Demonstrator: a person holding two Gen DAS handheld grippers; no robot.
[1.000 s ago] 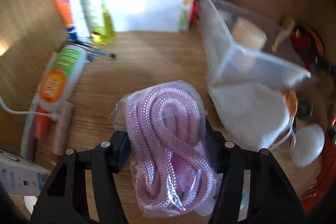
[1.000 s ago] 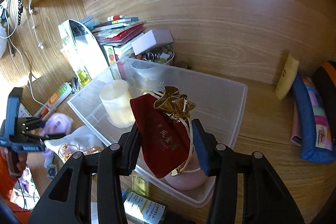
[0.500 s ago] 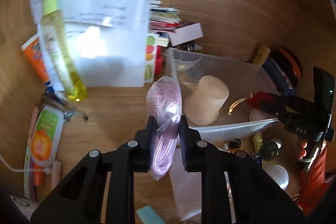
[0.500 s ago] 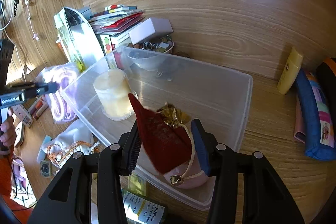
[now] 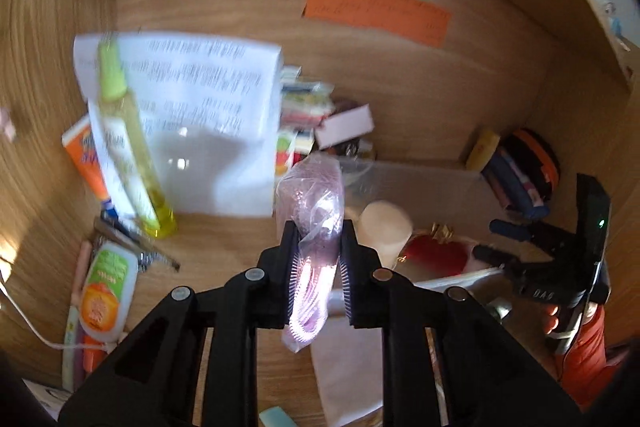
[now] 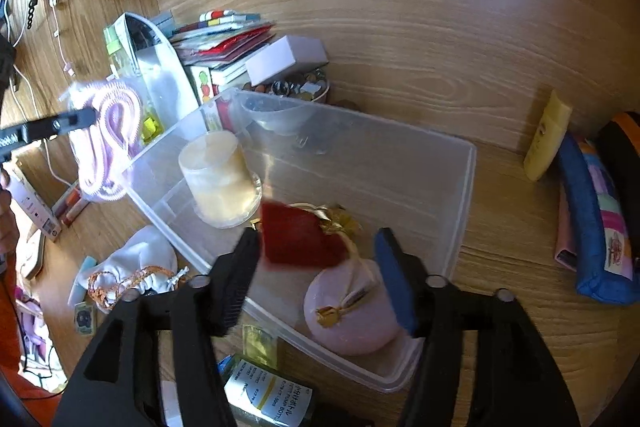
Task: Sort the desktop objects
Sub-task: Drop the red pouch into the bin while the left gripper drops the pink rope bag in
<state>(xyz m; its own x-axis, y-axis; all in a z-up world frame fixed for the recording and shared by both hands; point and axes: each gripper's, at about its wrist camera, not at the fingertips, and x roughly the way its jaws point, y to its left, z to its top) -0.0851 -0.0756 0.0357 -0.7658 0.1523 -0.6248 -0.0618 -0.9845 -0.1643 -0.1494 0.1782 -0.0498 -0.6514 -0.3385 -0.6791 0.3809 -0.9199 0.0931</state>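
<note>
- pink rope in clear bag (image 5: 316, 219): soft, light, floppy coil inside crinkly plastic film; judged slippery at the film, so a pinch across the bundle's middle holds better than a pinch on loose film.
- left gripper (image 5: 316, 267): nearly closed, both fingers pressed on the bagged rope, bag bulging above and hanging below the pads. Bundle is held in the air above the worktop (image 5: 224, 239), just beside the near-left corner of the clear plastic bin (image 6: 460, 187); in the right wrist view the rope (image 6: 108, 143) hangs outside the bin's left wall.
- red velvet pouch (image 6: 300, 239): soft cloth, light, gold drawstring top; limp, no breakage risk. It lies inside the bin, partly over a round pink puck (image 6: 352, 311), gold tassel trailing on the puck.
- right gripper (image 6: 316, 267): spread wide, holding nothing; left finger close to the pouch's edge, contact cannot be told, right finger apart from it. Fingers hover over the bin's near end.
- cream candle (image 6: 218, 179): stands upright in the bin's left part; rigid, heavier than the cloth items, maybe brittle; judged worth keeping the rope drop away from it.
- Judgement: rope bag goes in the open floor at the bin's middle; film may cling to the pads on release.
- Also out on worktop: white drawstring pouch (image 6: 132, 263) with orange cord, near the bin's front-left corner.
</note>
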